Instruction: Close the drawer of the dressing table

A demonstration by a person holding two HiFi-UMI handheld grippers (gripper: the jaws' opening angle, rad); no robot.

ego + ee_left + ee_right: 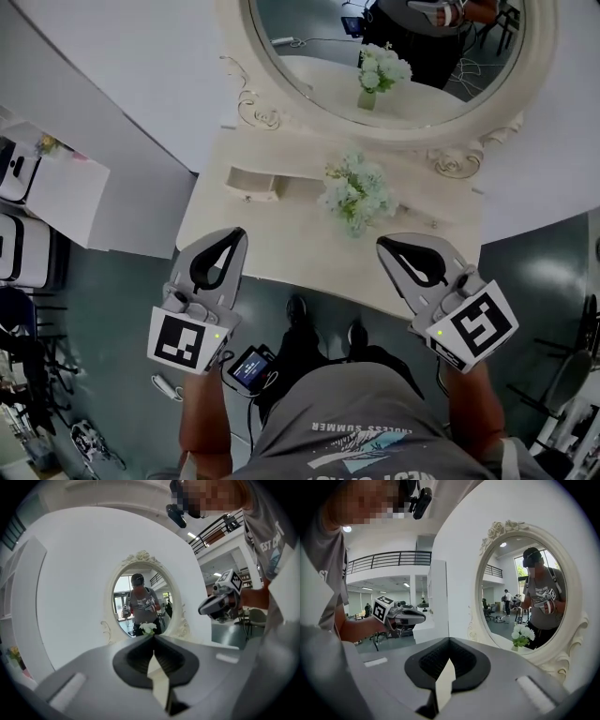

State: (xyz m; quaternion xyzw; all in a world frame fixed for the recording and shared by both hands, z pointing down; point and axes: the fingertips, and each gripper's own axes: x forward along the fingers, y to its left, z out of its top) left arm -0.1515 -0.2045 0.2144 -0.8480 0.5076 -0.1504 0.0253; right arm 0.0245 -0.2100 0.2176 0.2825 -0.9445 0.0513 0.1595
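Both my jaws are clenched with nothing in them. On the left gripper (238, 234) the pads meet at the tip and it is empty. The right gripper (385, 247) is the same, closed on nothing. Both point forward and a bit down. Their tips are over the front edge of the cream tabletop (281, 239), the left one toward the left corner and the right one toward the right side, well apart.

Nearest to me are my grey shirt and two dark shoes (297, 307) on the grey-green floor (122, 309). A small lit device (251, 366) hangs at my waist, just beside the left gripper's marker cube.

The task thing is the small drawer (253, 182), at the back left of the tabletop. It juts forward from the base of the mirror and has a knob on its front. It lies ahead of my left jaws and slightly to their right, not touching. Only bare tabletop lies between them.

A bunch of white-green flowers (356, 195) stands mid-tabletop, right of the drawer. It is ahead of my right jaws and apart from the drawer front.

Behind that, the oval mirror (319, 47) in its carved frame reflects the flowers and me. It sits against a white curved panel. A white cabinet (61, 183) stands off to the left. There is dark clutter at the far left floor, but I can't tell what it is.
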